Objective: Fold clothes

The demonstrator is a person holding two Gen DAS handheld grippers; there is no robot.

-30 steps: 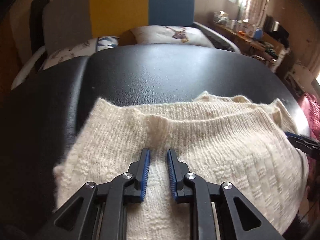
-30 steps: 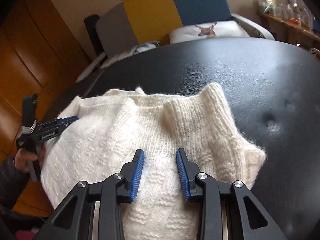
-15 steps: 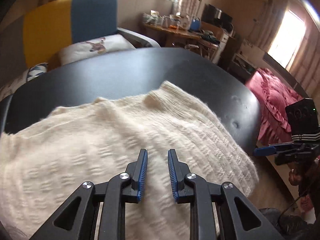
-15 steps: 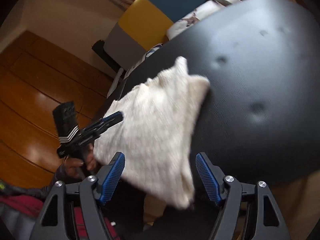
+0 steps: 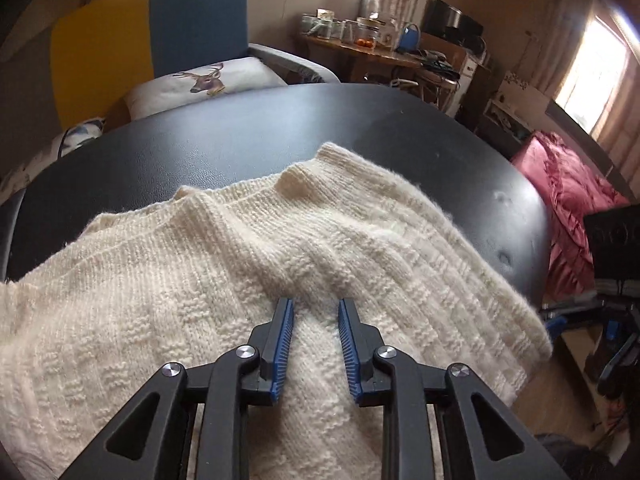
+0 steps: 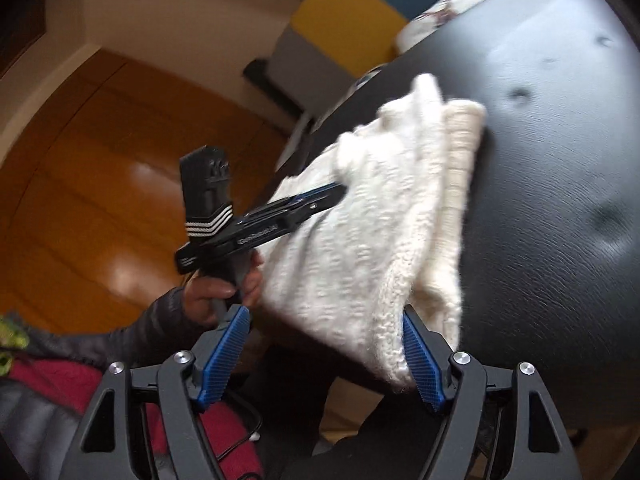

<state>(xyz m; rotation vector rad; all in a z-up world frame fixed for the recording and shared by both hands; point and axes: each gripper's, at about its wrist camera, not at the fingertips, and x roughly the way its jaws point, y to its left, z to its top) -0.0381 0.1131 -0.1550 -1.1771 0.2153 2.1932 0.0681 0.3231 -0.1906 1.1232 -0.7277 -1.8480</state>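
A cream knitted sweater point(image 5: 240, 260) lies folded on the black padded table point(image 5: 240, 136), and its near edge hangs over the table's rim. My left gripper point(image 5: 314, 302) hovers over the middle of the knit. Its jaws are opening and stand a little apart, with nothing pinched between them. My right gripper point(image 6: 323, 312) is at the sweater's point(image 6: 380, 220) overhanging near corner. Its jaws are opening wide, the right pad beside the knit edge, with no grip. The left gripper point(image 6: 340, 190) shows side-on above the sweater, and the right gripper point(image 5: 558, 318) shows at the table's right edge.
A person's hand point(image 6: 216, 292) holds the left gripper's handle. Behind the table point(image 6: 560, 160) is a yellow and blue chair point(image 5: 152, 28) with a deer pillow point(image 5: 208, 80). A cluttered side table point(image 5: 360, 40) and red bedding point(image 5: 572, 200) are on the right, and wooden floor point(image 6: 100, 160) on the left.
The right gripper came off the top of the sweater, drew back to its near corner and opened wide. The left gripper swung across the sweater and its jaws widened slightly.
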